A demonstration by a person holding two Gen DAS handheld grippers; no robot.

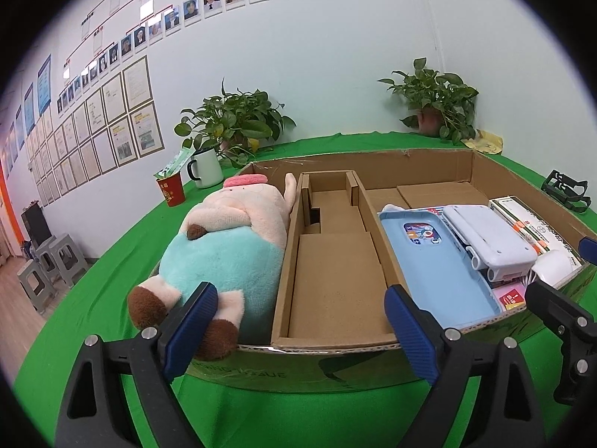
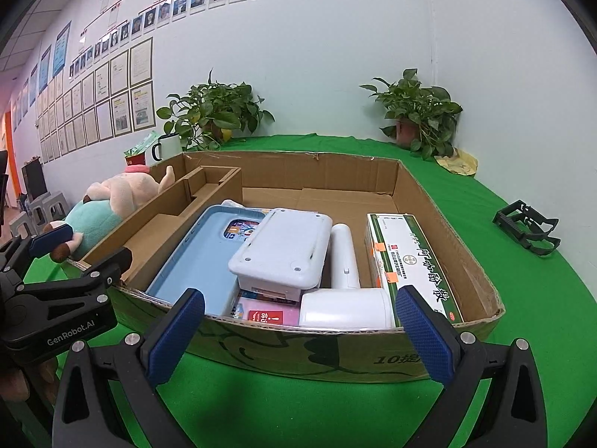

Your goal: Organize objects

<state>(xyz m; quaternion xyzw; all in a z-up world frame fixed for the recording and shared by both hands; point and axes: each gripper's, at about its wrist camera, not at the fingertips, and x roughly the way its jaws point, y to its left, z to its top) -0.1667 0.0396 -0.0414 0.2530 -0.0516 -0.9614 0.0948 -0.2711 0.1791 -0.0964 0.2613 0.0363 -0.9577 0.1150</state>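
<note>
Two grippers hover at the near edge of a cardboard box (image 1: pixel 373 160) on the green surface (image 1: pixel 93 291), both with fingers spread wide and holding nothing. Farthest left, a red cup (image 1: pixel 171 190) and a white mug (image 1: pixel 206 168) stand outside the box near a potted plant (image 1: pixel 231 119). The plush toy (image 1: pixel 231 250) fills the box's left compartment, its lower feet partly hidden behind the left gripper (image 1: pixel 302 328). The narrow middle compartment (image 1: pixel 335 261) shows bare cardboard. In the right compartment a light blue tray (image 2: pixel 197 265) lies tilted, a white device (image 2: pixel 283 250) resting over its right side and hiding part of the picture inside it. Beneath these a pink pack (image 2: pixel 272 313) is mostly covered, its print too small to read. A white handheld appliance (image 2: pixel 345 291) lies beside a green-and-white medicine carton (image 2: pixel 414 261); the right gripper (image 2: pixel 298 336) cuts off their near ends. Well apart on the right sits a dark plastic frame (image 2: pixel 528 229), hard to identify, and a second plant (image 2: pixel 418 115) behind.
</note>
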